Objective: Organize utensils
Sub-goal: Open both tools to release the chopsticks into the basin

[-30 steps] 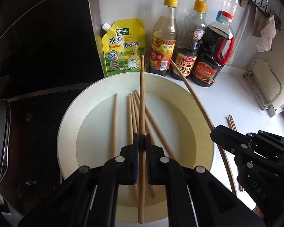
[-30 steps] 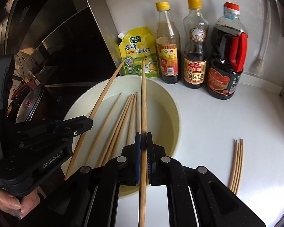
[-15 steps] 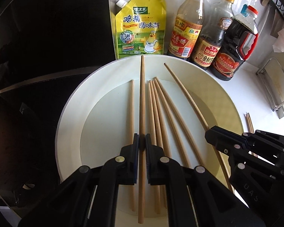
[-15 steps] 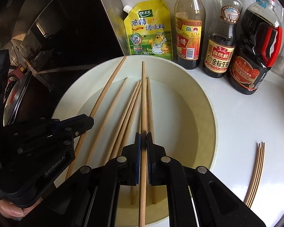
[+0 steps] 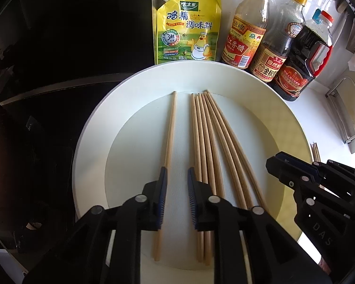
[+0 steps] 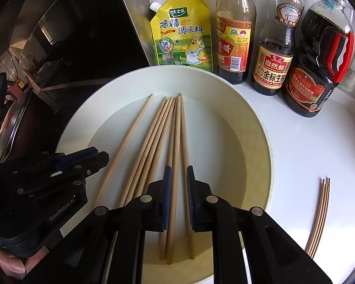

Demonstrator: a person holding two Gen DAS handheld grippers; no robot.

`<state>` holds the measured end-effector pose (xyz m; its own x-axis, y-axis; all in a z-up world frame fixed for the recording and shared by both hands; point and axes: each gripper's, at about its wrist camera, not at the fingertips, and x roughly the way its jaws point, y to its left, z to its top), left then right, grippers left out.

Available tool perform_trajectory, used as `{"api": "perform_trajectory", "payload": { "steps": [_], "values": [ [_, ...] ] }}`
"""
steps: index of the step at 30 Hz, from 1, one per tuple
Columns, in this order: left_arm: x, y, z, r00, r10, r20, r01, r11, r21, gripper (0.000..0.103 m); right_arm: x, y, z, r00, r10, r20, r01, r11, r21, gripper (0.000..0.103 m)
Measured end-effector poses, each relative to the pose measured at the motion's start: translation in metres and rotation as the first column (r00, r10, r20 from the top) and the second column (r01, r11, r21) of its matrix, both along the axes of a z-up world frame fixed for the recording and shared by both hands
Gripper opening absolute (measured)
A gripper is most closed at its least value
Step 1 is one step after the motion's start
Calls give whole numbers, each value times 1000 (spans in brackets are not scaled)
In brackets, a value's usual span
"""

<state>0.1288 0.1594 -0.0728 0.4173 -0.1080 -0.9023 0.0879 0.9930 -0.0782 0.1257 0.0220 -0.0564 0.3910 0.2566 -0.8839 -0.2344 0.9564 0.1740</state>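
While both grippers' jaws were opening over the white plate (image 5: 90,142), we saw no chopstick pinched by our left gripper (image 5: 176,182); one lay loose between our right gripper (image 6: 178,177) pads; sauce bottles (image 6: 272,54) crowded ahead.

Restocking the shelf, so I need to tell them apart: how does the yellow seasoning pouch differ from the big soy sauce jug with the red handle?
The yellow seasoning pouch is a soft, flat opaque bag with a white corner spout; the soy sauce jug is a rigid clear bottle showing dark liquid. The jug has a red handle, the pouch none. The pouch is leftmost in the row, the jug rightmost. Both stand upright on the white counter behind the plate.
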Motion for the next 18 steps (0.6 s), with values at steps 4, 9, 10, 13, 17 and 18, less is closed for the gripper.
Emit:
{"api": "perform_trajectory", "payload": {
  "steps": [4,9,10,13,17,18],
  "values": [
    [-4,-2,7,1000,-3,20,3,1000,-1,22,-5,-4,7,1000,-4,13,4,1000,2,12],
    [-13,-5,18,999,-5,43,5,1000,-4,22,-14,-13,16,999,-26,27,25,1000,12,12],
    [-15,-6,20,999,-5,47,5,1000,-5,22,-16,-15,18,999,-28,30,28,1000,11,12],
    [-22,-8,26,998,-6,59,6,1000,-7,23,-25,-20,24,998,-36,44,36,999,9,12],
    [-32,-12,34,997,-6,71,7,1000,-16,23,-39,-30,29,997,-56,56,55,998,17,12],
    [-35,-13,36,997,-8,75,10,1000,-15,23,-43,-33,31,996,-61,59,60,998,19,12]
  ]
}}
